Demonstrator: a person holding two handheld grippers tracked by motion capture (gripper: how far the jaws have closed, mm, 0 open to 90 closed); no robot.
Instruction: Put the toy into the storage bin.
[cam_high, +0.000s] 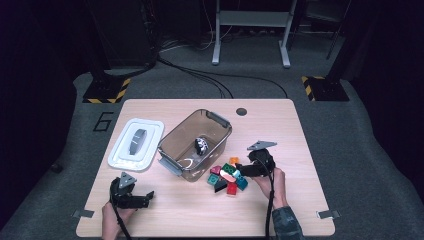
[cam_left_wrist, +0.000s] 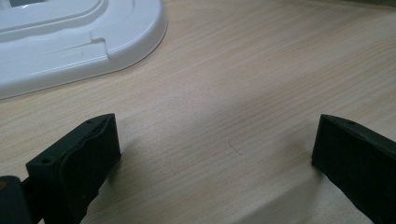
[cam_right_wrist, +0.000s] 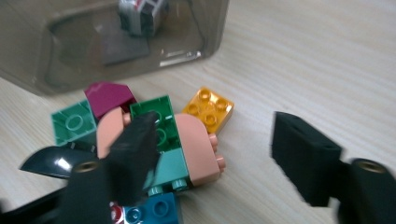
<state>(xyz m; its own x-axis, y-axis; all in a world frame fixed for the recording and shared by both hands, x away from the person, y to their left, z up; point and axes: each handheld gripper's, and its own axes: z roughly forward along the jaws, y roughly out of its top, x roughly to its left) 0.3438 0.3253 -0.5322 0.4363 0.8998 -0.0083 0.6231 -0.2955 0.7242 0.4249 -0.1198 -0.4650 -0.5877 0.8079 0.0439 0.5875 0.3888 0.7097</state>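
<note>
Right gripper (cam_high: 239, 171) low over the brick pile (cam_high: 227, 178) at about 4 o'clock on the worktop (cam_high: 280, 135), jaws pointing toward 9 o'clock in the high view. In the right gripper view its jaws stand partly apart, nothing pinched: one jaw lies over the green brick (cam_right_wrist: 159, 122) and the pale teal one (cam_right_wrist: 170, 171), the other jaw is over bare wood, clear of the bricks. The pink rounded brick (cam_right_wrist: 198, 148) sits in the gap, nearer the first jaw; no pad visibly presses on it. Whether the first jaw actually touches the green brick cannot be told. Orange brick (cam_right_wrist: 208, 108) lies just beyond the gap, at 12 o'clock of the pink one. Maroon brick (cam_right_wrist: 108, 95), a second green brick (cam_right_wrist: 72, 123), a black curved piece (cam_right_wrist: 53, 161) and a blue brick (cam_right_wrist: 152, 210) crowd the same pile, just beside the bin (cam_high: 196, 144). Bin stands mid-worktop, a small dark-and-white object (cam_high: 201, 145) inside. Left gripper (cam_high: 143, 198) at about 8 o'clock, resting near the worktop edge, jaws wide and released over bare wood. White lid (cam_high: 136, 144) lies flat at 9 o'clock of the bin, apart from it.
</note>
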